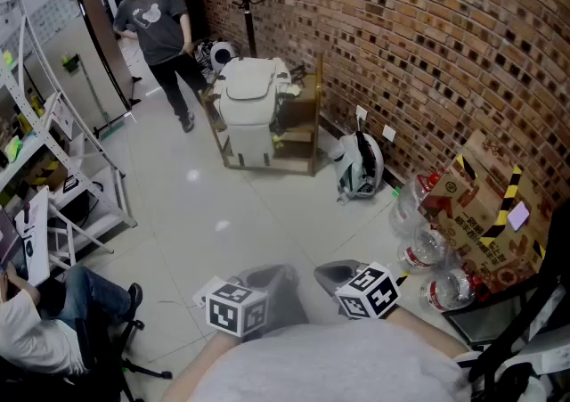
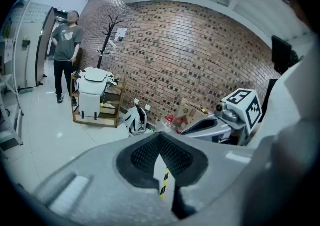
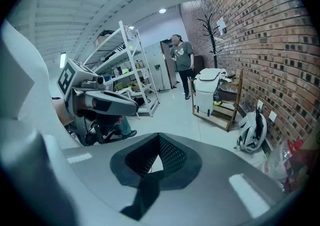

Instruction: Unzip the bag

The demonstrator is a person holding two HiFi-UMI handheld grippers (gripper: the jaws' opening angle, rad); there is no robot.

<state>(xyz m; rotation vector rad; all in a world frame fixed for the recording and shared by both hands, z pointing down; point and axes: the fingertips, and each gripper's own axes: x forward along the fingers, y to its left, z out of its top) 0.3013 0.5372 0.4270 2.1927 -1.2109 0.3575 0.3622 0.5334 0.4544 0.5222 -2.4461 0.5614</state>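
Red-brown brick wall (image 1: pixel 427 26) closes the room on one side. Against this wall stands a wooden rack (image 1: pixel 313 115) that carries a white object, and further along the same wall there is a cardboard box (image 1: pixel 485 204). The bag (image 1: pixel 359 167), white and grey, sits on the floor (image 1: pixel 232 204) at the foot of the wall, between the rack and the box. The left tool (image 2: pixel 161 136) and the right tool (image 3: pixel 159 137) are in the air, well apart from the wall and the bag. Each has its jaws together, with nothing between them.

Backpack (image 1: pixel 361 166) on floor (image 1: pixel 249 209) against brick wall (image 1: pixel 427 44), right of cart (image 1: pixel 298 137).
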